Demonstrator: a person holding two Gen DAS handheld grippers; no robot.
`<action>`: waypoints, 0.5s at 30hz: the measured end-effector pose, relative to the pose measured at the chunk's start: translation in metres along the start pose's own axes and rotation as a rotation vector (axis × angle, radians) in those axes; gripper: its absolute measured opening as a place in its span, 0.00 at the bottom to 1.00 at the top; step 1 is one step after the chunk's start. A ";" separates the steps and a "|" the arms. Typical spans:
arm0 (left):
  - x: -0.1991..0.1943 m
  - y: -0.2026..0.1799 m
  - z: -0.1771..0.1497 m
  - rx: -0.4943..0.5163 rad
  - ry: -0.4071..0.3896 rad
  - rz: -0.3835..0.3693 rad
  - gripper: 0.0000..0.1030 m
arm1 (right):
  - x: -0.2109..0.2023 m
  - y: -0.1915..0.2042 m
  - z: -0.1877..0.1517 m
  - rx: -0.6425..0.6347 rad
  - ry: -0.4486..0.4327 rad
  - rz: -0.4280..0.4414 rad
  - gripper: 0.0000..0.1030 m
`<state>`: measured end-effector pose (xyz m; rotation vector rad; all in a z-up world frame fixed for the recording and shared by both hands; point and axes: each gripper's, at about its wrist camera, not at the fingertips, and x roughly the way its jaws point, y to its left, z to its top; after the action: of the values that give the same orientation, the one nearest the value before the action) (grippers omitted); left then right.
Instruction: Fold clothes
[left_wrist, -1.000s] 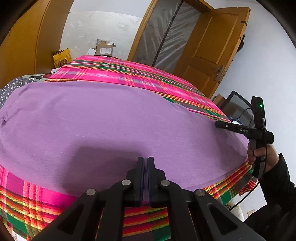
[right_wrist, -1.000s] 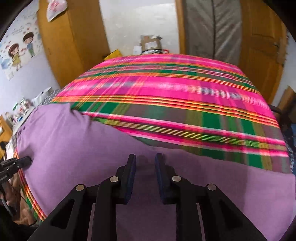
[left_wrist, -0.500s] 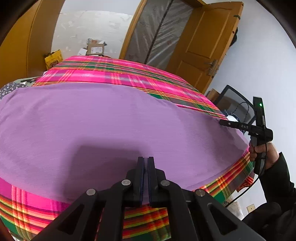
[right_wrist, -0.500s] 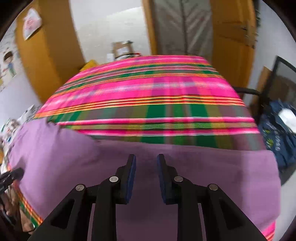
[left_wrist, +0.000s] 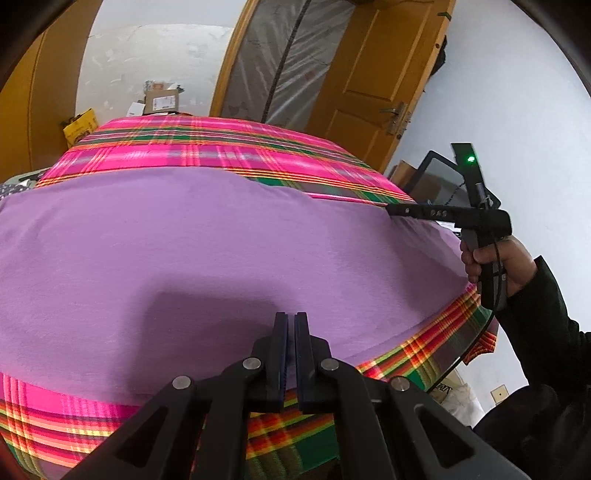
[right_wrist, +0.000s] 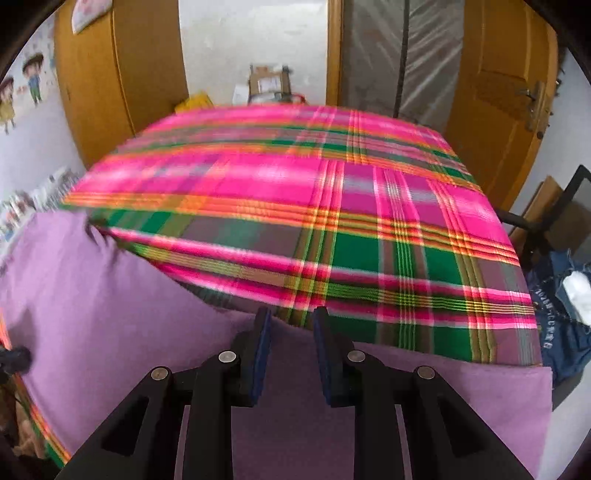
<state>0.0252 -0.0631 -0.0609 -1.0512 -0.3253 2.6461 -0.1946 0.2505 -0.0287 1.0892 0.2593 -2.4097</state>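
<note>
Here, one purple garment (left_wrist: 207, 240) lies spread flat across a surface covered by a pink, green and orange plaid cloth (right_wrist: 332, 206); whether that surface is a bed or a table cannot be told. In the left wrist view, the left claw (left_wrist: 290, 321) sits at the near edge of the garment with its two fingers pressed almost together, and a thin strip of purple fabric shows between them, so it is pinching the garment's near hem. The purple fabric stretches away from this claw, forward and to both sides, with plaid cloth showing past its far edge and below its near edge. In the same view, the right claw (left_wrist: 391, 210) appears at the right, held in a person's hand (left_wrist: 495, 262) in a dark sleeve, its tip resting at the far right edge of the garment. In the right wrist view, which is blurred on the left, the right claw (right_wrist: 291, 317) has its two fingers clearly apart, with nothing between them; it hovers over the garment's far edge, where purple meets plaid. Beyond the covered surface stand wooden doors, and one cardboard box (right_wrist: 267, 83) sits against the far wall; what it holds cannot be seen. To the right lies a heap of blue denim (right_wrist: 557, 332)
</note>
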 end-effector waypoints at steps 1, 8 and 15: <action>0.000 -0.002 0.000 0.005 0.001 -0.005 0.02 | -0.007 -0.004 -0.006 0.007 -0.014 0.009 0.23; 0.009 -0.012 -0.002 0.038 0.023 -0.046 0.02 | -0.057 -0.030 -0.053 0.050 -0.111 0.054 0.23; 0.021 -0.023 0.003 0.061 0.039 -0.075 0.02 | -0.092 -0.011 -0.106 -0.037 -0.186 0.034 0.23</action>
<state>0.0129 -0.0348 -0.0651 -1.0486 -0.2684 2.5494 -0.0784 0.3302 -0.0309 0.8394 0.2204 -2.4457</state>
